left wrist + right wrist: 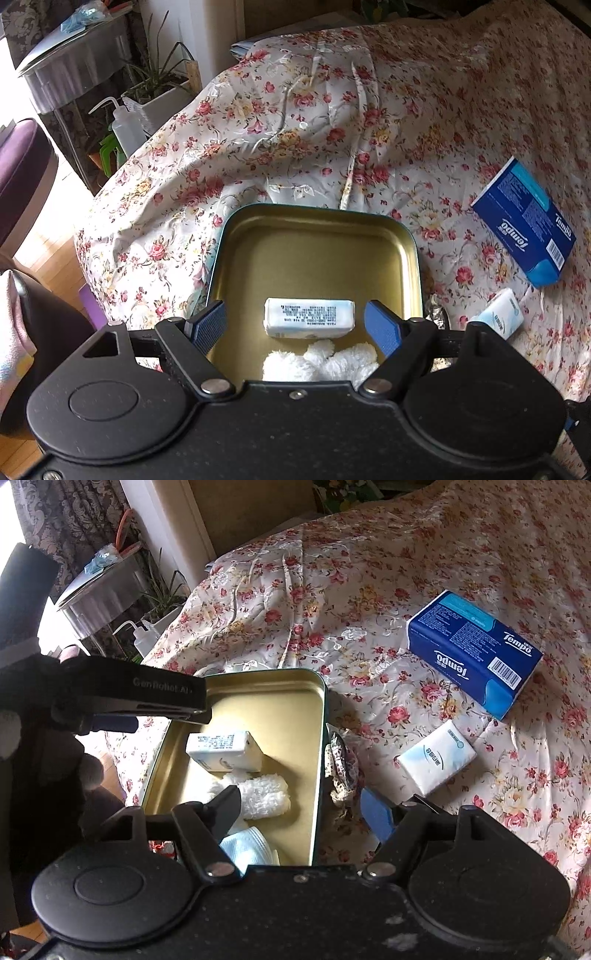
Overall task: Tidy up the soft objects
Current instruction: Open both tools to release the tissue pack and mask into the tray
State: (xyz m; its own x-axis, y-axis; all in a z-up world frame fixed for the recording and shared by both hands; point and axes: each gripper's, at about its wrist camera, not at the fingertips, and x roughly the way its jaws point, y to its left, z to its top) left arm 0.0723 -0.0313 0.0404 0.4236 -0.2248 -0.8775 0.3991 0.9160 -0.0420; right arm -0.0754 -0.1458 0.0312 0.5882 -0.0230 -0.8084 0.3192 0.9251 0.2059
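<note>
A gold-lined tin [314, 236] lies open on the floral bedspread; it also shows in the right wrist view [317, 738]. Inside lie a small white tissue pack [309, 318] [223, 751], a fluffy white cloth [321, 362] [262, 795] and a light blue folded cloth [245, 845]. My left gripper [295, 326] is open above the tissue pack, which lies loose between its fingers. My right gripper [301, 812] is open and empty over the tin's right wall. A white pocket tissue pack [436, 760] [498, 314] and a blue Tempo tissue box [474, 653] [526, 223] lie on the bed to the right.
A small floral pouch [341, 771] lies against the tin's right side. The left gripper's body [122, 698] reaches over the tin's left part. Beside the bed at left stand a squeeze bottle [123, 123], a potted plant [159, 85] and a metal side table [74, 70].
</note>
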